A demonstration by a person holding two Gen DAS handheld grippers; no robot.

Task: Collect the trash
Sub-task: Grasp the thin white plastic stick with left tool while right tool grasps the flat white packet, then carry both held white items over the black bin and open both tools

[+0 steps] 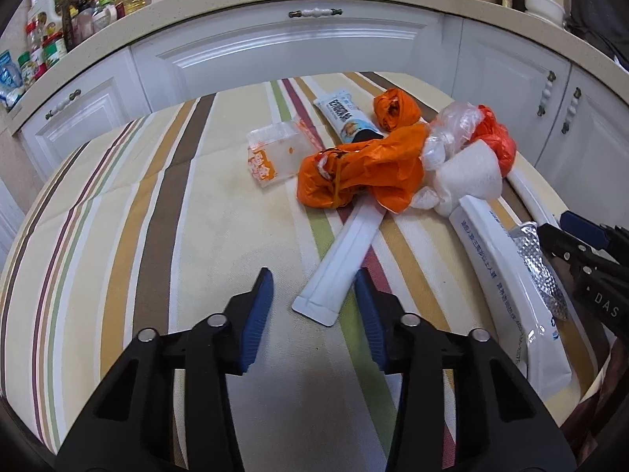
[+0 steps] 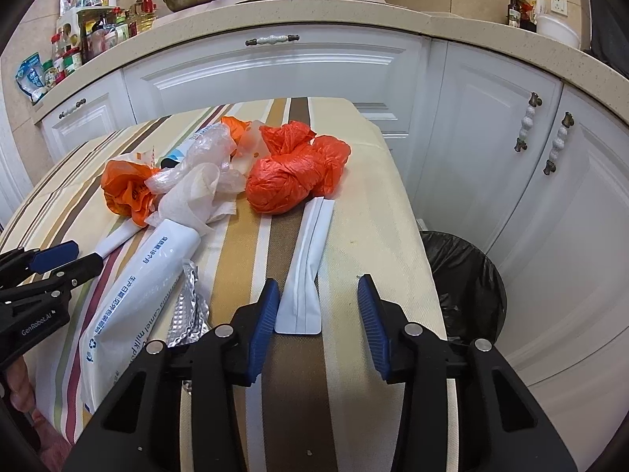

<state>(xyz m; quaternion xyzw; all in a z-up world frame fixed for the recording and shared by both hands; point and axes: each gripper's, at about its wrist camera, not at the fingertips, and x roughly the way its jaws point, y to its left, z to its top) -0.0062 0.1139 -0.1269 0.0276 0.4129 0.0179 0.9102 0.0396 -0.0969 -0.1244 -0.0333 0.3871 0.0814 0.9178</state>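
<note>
In the left wrist view, the left gripper (image 1: 314, 287) sat at the bottom centre of the frame over the striped tablecloth (image 1: 118, 204), its blue pads parted around the near end of a narrow white sachet (image 1: 342, 263) without pressing on it: the right pad stood just beside the sachet's edge and the left pad was clear of it. The sachet ran up toward the middle of the frame, where its far end slipped under a crumpled orange plastic bag (image 1: 365, 173). To the upper left of that bag lay a clear packet with orange print (image 1: 275, 153), and above it a white snack wrapper (image 1: 346, 114) and a small orange wad (image 1: 395, 108). A long white printed pouch (image 1: 507, 283) stretched down the right side, with a crinkled foil piece (image 1: 542, 271) touching it. In the right wrist view, the right gripper (image 2: 319, 299) occupied the bottom centre, its fingers released around the near end of a second white sachet (image 2: 306, 275); the left pad lay against or just beside its edge, the right pad apart from it. Beyond it sat a tied red-orange bag (image 2: 291, 177), and crumpled clear plastic (image 2: 196, 173) lay to the left. A bin with a black liner (image 2: 464, 275) stood at the right, below the table edge, against white cabinets (image 2: 275, 74).
</note>
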